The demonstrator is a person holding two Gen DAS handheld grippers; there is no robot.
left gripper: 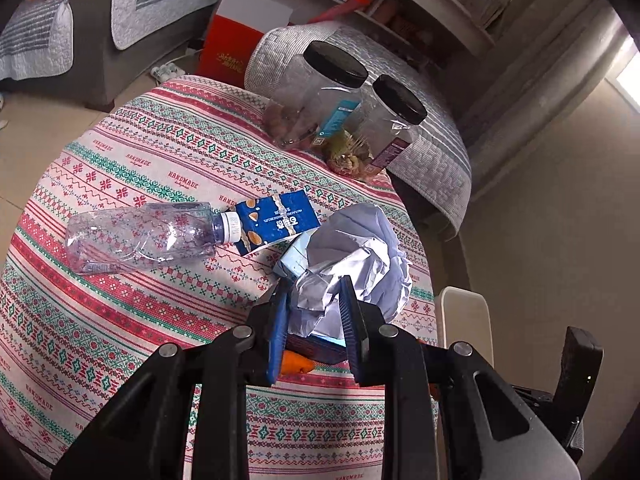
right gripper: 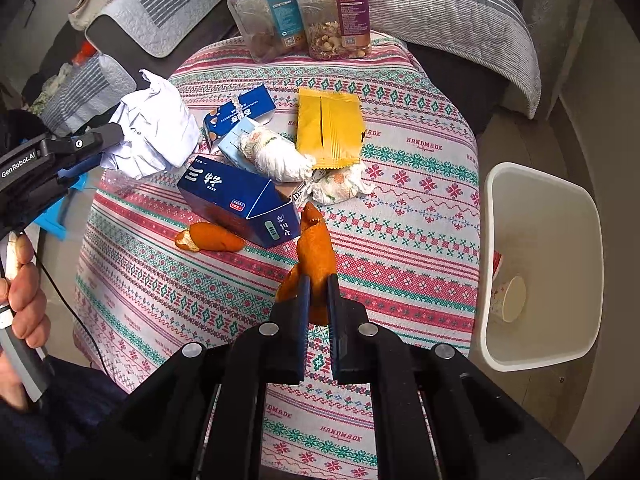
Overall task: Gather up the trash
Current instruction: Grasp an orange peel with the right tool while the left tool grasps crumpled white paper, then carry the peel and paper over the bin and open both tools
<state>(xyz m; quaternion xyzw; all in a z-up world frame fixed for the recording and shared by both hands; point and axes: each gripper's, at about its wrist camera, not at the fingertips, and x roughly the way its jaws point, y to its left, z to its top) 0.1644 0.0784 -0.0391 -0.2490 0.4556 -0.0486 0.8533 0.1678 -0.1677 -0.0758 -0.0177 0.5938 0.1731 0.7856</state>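
Note:
My left gripper (left gripper: 314,294) is shut on a crumpled white paper ball (left gripper: 360,256), held above the table; it also shows in the right wrist view (right gripper: 154,132). My right gripper (right gripper: 318,284) is shut on a strip of orange peel (right gripper: 316,248), lifted over the tablecloth. On the table lie a second orange peel (right gripper: 212,238), a dark blue carton (right gripper: 240,200), a small blue box (right gripper: 240,114), a yellow packet (right gripper: 330,128), wadded tissues (right gripper: 276,156) and an empty plastic bottle (left gripper: 140,238).
A white trash bin (right gripper: 540,264) with a paper cup inside stands on the floor right of the round table (right gripper: 400,240). Two black-lidded jars (right gripper: 300,8) stand at the table's far edge. Sofas with grey covers surround the table.

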